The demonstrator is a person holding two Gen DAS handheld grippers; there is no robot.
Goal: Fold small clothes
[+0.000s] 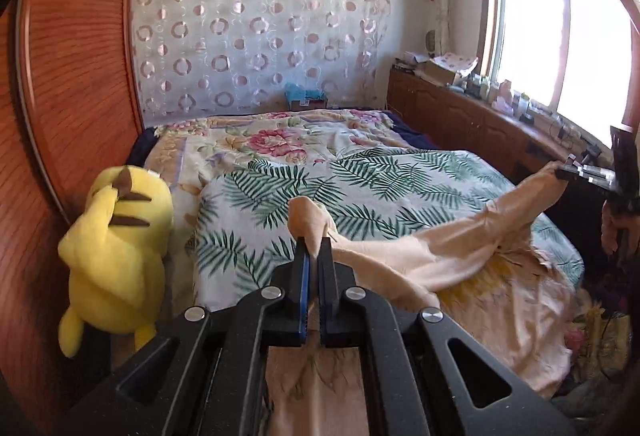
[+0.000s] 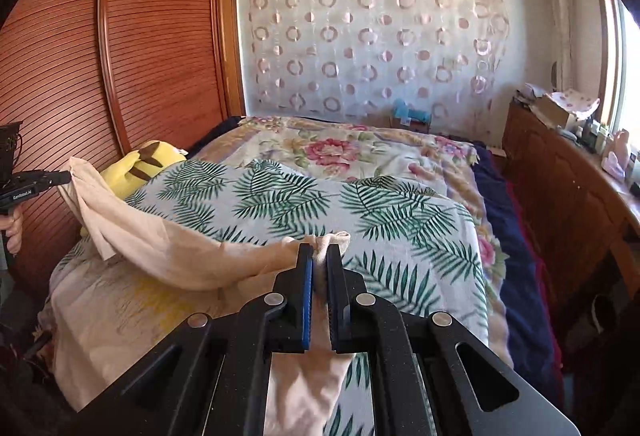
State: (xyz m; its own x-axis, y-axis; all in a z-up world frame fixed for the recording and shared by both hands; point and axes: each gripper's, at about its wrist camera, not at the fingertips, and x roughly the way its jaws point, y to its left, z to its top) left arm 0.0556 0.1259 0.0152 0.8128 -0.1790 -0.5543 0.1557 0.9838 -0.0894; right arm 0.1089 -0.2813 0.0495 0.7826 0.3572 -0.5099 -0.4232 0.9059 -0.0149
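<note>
A pale peach garment hangs stretched between my two grippers above the bed. My left gripper is shut on one corner of it, the cloth bunched above the fingertips. My right gripper is shut on the opposite corner of the same garment. In the left wrist view the right gripper shows at the far right, pinching the raised end. In the right wrist view the left gripper shows at the far left, holding the other end up. The garment's lower part drapes on the bed's near end.
The bed carries a green leaf-print sheet and a floral quilt behind it. A yellow plush toy sits by the wooden wardrobe at left. A cluttered wooden cabinet runs under the window at right.
</note>
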